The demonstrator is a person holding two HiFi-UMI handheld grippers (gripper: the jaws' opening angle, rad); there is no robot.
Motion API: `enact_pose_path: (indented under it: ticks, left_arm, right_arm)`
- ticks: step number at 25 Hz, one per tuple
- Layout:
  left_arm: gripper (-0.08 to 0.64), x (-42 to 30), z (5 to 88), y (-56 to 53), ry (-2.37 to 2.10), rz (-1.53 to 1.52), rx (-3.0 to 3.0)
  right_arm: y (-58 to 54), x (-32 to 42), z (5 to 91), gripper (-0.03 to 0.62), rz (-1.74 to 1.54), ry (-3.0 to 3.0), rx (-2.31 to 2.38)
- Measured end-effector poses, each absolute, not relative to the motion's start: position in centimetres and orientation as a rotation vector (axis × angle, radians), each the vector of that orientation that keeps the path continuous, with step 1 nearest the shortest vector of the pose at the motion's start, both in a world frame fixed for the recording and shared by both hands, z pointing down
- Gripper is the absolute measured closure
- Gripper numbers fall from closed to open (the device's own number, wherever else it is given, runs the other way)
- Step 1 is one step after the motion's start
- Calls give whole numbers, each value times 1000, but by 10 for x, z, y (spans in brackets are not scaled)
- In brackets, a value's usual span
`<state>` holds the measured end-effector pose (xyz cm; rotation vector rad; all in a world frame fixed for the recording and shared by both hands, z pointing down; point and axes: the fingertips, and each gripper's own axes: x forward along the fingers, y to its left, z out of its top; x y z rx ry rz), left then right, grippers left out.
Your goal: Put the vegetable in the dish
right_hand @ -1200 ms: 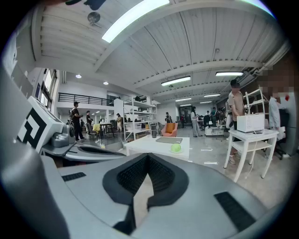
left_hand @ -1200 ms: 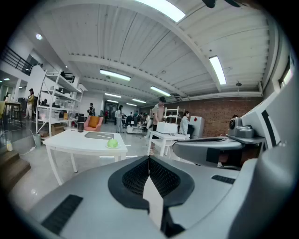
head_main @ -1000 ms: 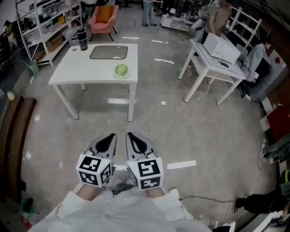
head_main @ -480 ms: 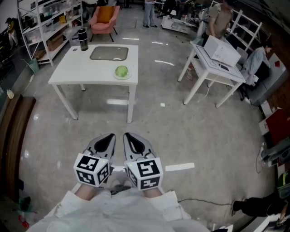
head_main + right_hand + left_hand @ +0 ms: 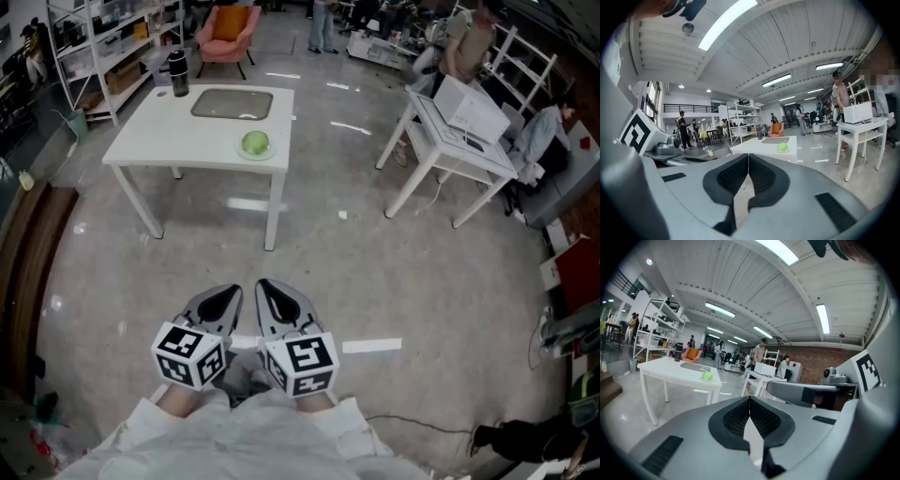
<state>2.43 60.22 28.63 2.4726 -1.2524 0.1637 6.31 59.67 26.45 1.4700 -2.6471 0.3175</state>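
A round green vegetable [image 5: 255, 142] rests on a small pale dish [image 5: 254, 156] near the front right corner of a white table [image 5: 178, 141] across the floor. The vegetable [image 5: 708, 376] shows small in the left gripper view, and the same vegetable [image 5: 782, 146] in the right gripper view. Both grippers are held close to my body, far from the table. My left gripper [image 5: 228, 292] is shut with nothing in it. Beside it, my right gripper [image 5: 267, 287] is shut and empty too.
On the table lie a flat grey tray [image 5: 232, 103] and a dark tumbler [image 5: 178, 74]. A second white table [image 5: 461, 136] with a white box stands at right, with people near it. Shelving [image 5: 103, 47] lines the left, and an orange chair [image 5: 228, 28] stands behind.
The view has shifted slightly, so the table sits a little further right and lower in the head view. Both grippers stay shut side by side near my body.
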Motion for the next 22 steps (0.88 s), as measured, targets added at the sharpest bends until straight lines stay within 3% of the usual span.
enact_pose_path:
  ticks: [10,22]
  left_arm:
    - [552,25,310,555,-1220,180,2429]
    - [552,-15,302,392,-1194,210,2482]
  right_arm:
    - [549,63,287,580,410,-2661,1420]
    - [391,26,290,578,426,-2619,1398]
